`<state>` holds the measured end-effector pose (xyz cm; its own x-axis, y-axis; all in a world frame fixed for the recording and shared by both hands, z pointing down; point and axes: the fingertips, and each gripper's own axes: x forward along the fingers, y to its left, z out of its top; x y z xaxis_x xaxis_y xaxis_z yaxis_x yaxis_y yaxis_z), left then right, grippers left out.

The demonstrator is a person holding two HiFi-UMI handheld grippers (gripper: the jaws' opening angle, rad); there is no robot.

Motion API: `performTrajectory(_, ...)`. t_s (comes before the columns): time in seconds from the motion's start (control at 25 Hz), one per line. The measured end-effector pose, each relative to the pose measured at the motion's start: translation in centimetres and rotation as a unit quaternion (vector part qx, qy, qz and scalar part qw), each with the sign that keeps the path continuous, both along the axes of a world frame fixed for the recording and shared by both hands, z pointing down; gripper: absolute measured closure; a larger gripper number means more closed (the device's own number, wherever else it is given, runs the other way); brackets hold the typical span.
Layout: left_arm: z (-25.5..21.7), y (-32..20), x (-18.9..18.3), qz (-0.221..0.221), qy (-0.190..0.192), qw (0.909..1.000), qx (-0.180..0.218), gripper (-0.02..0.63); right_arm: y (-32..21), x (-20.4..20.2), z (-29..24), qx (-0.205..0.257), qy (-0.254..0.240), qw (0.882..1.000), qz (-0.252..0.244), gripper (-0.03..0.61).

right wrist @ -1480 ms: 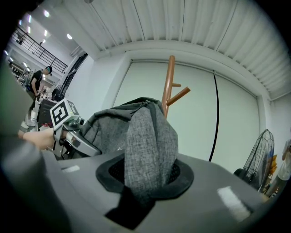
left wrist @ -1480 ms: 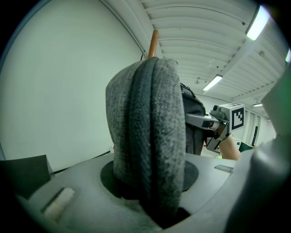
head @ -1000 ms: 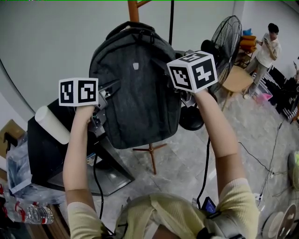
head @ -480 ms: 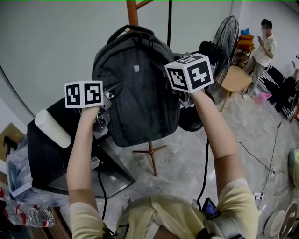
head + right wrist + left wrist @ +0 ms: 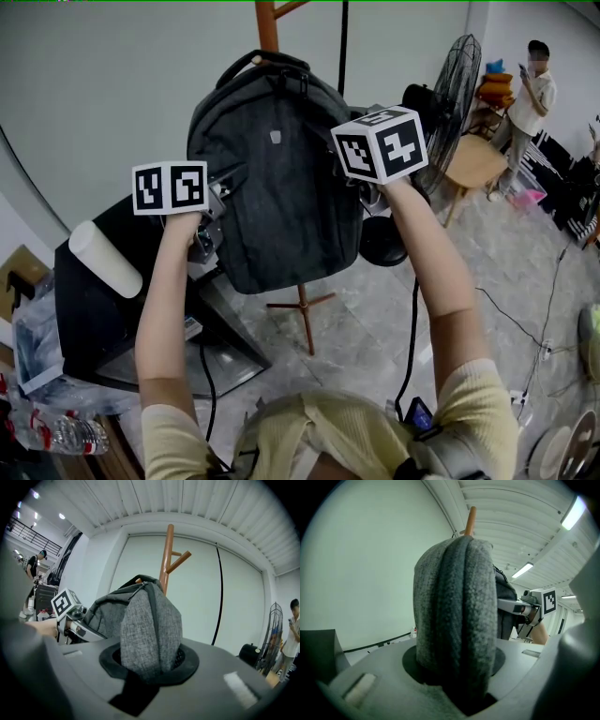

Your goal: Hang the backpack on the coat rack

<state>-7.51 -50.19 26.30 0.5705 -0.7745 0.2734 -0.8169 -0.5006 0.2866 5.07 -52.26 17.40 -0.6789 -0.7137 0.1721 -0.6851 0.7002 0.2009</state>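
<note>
I held the grey backpack (image 5: pixel 277 187) up against the wooden coat rack (image 5: pixel 267 26). My left gripper (image 5: pixel 218 208) and right gripper (image 5: pixel 354 187) each pinched its fabric from opposite sides.

— What is my left claw (image 5: pixel 458 686) on?

— From my feed, its jaws are closed on a thick fold of the grey backpack (image 5: pixel 454 606). The fold stands upright between them and fills the middle of the view.

— Anything above it?

— The tip of the wooden coat rack pole (image 5: pixel 471 520) pokes out just over the top of the fold. To the right, past the backpack, I see my right claw (image 5: pixel 511 605) against the bag, with its marker cube (image 5: pixel 548 601). There is a pale wall (image 5: pixel 370 564) on the left and a strip light (image 5: pixel 524 570) on the ceiling.
</note>
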Motion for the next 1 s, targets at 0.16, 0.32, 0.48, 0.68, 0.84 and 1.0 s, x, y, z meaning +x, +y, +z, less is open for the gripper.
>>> performTrajectory(0.16,-0.1,-0.1,0.2,0.012,0.015,0.9998,-0.011,0.489,0.0,0.0,-0.3,-0.003,-0.004,1.000,-0.004,0.469)
performTrajectory(0.32,0.1,-0.2,0.1,0.026,0.031,0.9989,-0.022,0.491,0.2,-0.1,-0.4,-0.017,-0.005,1.000,-0.005,0.472)
performTrajectory(0.48,0.1,-0.3,0.2,0.038,0.045,0.9978,-0.031,0.492,0.2,-0.1,-0.7,-0.030,-0.004,1.000,0.002,0.476)
performTrajectory(0.68,0.0,-0.3,0.5,0.052,0.067,0.9955,-0.044,0.495,0.2,-0.1,-1.3,-0.039,0.000,0.999,0.006,0.477)
performTrajectory(0.84,0.0,-0.4,1.0,0.064,0.085,0.9929,-0.054,0.499,0.0,0.2,-1.6,-0.049,0.000,0.999,0.003,0.477)
performTrajectory(1.0,0.2,-0.3,1.1,0.071,0.098,0.9906,-0.063,0.502,0.0,0.2,-1.6,-0.053,0.005,0.999,0.004,0.477)
